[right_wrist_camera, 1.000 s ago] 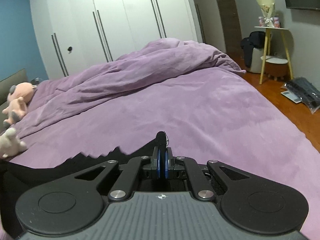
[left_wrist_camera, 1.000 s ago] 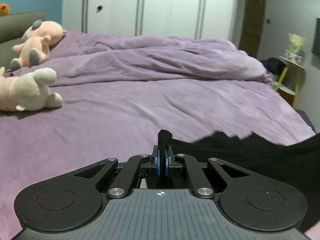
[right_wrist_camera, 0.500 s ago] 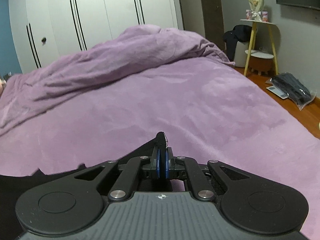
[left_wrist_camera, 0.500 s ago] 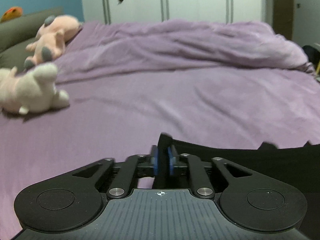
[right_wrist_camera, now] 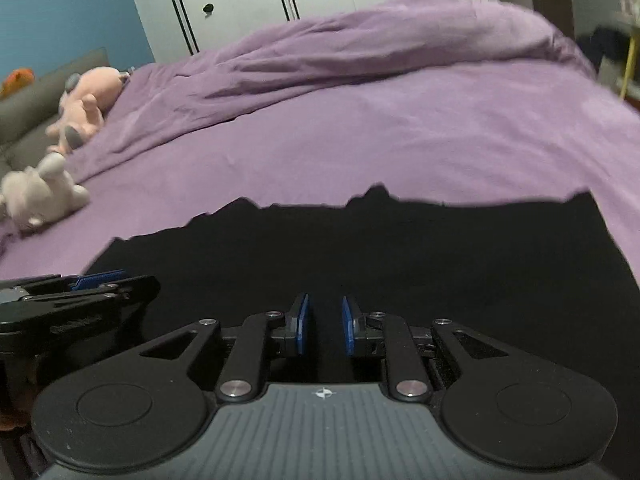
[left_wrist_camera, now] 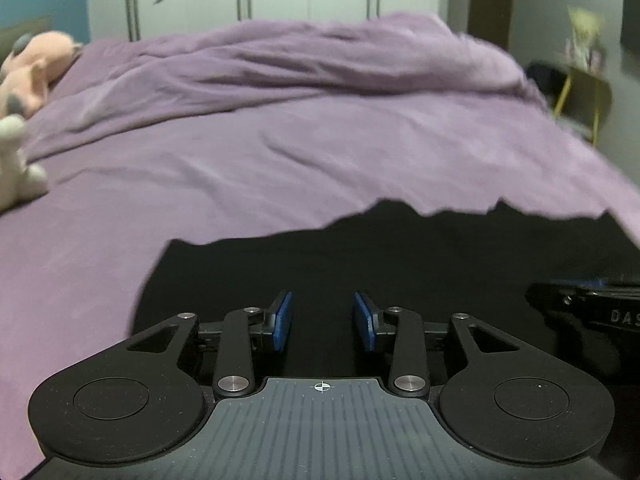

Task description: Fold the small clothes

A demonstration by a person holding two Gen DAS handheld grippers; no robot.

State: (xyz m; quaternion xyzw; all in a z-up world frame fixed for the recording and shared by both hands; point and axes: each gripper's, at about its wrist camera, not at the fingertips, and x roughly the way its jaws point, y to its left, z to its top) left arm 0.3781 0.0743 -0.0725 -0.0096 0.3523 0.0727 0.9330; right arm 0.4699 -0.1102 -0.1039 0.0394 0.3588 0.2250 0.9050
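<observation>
The black garment [left_wrist_camera: 400, 264] lies spread on the purple bedspread [left_wrist_camera: 280, 152], filling the lower half of both wrist views, its ragged far edge running across the middle of each frame. The left gripper [left_wrist_camera: 322, 322] sits low at the bottom centre of its view with its jaws opening, the blue pads clear of the cloth, which lies under them but is not pinched. The right gripper [right_wrist_camera: 323, 324], bottom centre of its own view, is also opening, narrower, and likewise holds nothing. This looks like the end of a laying-down step: the cloth is being let go and left flat. The next move probably calls for picking one edge or corner, nipping it with both grippers, and carrying it over to make a fold. Two stuffed toys [right_wrist_camera: 52, 192] lie at the left, well apart.
</observation>
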